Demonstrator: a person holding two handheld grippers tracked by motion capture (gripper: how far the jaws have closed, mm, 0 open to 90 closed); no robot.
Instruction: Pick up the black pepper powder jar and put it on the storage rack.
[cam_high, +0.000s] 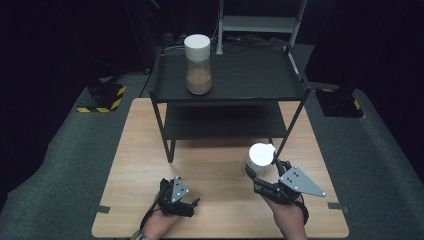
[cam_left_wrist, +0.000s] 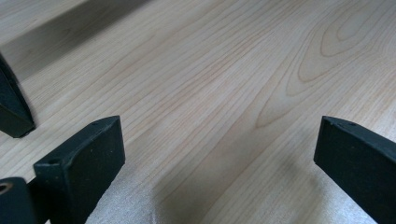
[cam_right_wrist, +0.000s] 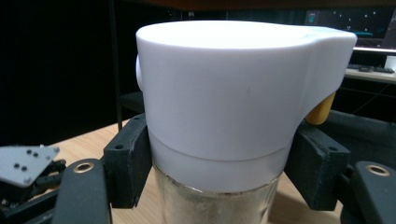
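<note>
While one jar (cam_high: 198, 64) already stands on the shelf (cam_high: 250, 75) at eleven o'clock, the right gripper (cam_high: 264, 175) pinches the second jar (cam_high: 260, 159) — not yet shelved — and the left gripper (cam_high: 186, 204) rests spread.

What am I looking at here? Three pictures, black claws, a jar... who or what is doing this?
A person, not a robot, holds a two-jaw gripper in each hand. The high view looks down on a wooden table with a black shelf rack; a jar stands on top of it. The other two pictures come from cameras riding on the grippers. The left gripper rests low over the table, its jaws apart with nothing between them. The right gripper is clamped on a second jar with a white lid, just under that lid.
</note>
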